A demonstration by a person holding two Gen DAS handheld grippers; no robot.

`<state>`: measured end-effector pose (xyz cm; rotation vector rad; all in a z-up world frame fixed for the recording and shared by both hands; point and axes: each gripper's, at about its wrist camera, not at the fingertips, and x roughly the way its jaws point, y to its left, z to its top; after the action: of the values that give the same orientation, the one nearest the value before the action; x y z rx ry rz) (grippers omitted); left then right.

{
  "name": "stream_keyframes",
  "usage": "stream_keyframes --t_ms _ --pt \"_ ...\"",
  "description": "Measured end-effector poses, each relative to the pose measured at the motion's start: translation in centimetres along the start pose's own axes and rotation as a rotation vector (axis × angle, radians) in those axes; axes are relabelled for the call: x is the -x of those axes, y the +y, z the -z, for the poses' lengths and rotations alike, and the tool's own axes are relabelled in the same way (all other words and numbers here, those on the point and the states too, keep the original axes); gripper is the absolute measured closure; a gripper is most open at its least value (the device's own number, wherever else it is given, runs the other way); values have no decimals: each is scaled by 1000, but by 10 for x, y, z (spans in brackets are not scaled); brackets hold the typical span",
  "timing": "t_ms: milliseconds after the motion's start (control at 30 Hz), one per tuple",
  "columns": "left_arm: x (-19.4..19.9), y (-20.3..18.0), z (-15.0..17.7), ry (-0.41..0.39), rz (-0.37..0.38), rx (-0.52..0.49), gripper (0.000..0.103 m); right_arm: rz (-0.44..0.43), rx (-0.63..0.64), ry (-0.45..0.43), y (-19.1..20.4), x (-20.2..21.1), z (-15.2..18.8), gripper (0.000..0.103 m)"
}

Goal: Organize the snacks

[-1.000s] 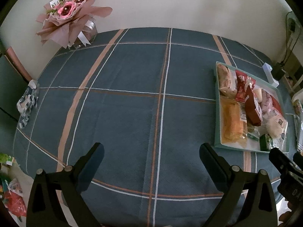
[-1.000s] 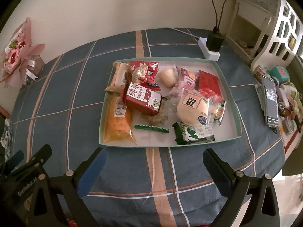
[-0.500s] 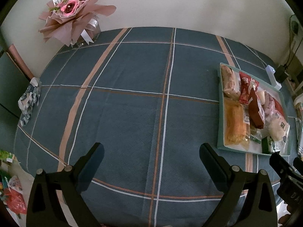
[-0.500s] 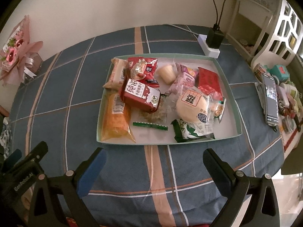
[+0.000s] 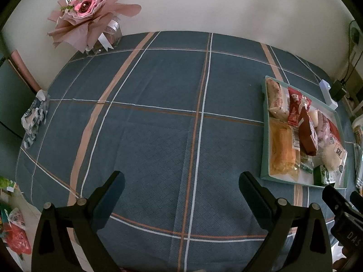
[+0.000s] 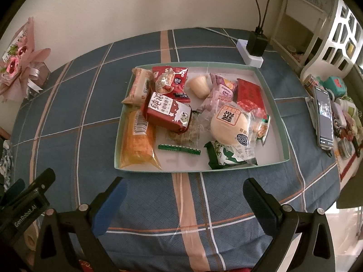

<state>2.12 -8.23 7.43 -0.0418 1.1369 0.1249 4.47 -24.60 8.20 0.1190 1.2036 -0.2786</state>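
On the blue plaid tablecloth, toward its right side, a shallow pale-green tray holds the snacks in a loose heap. A long orange packet lies along the tray's left wall, with a tan wrapped cake beyond it. A dark red milk-biscuit pack leans over the orange packet's far end, and a red pouch sits behind it. Near the middle are a small pale jelly cup, a pink-purple packet and a red wrapper. A round white bun in clear wrap rests on a green packet; a thin green strip lies on the bare tray floor.

The right gripper hovers just short of the tray's near wall, jaws wide apart and empty. The left gripper hangs over bare cloth well to the left of the tray, also spread wide with nothing between its fingers.

Beyond the tray stands a white power strip with a black charger. A phone lies to the right among small clutter. A pink bouquet stands at the far left corner.
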Motion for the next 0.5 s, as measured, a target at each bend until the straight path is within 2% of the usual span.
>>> stream_keyframes --t_ms 367,500 --pt "-1 3 1 3 -4 17 3 -1 -2 0 0 -1 1 0" --pt "3 4 1 -20 -8 25 3 -1 -1 0 -1 -1 1 0"
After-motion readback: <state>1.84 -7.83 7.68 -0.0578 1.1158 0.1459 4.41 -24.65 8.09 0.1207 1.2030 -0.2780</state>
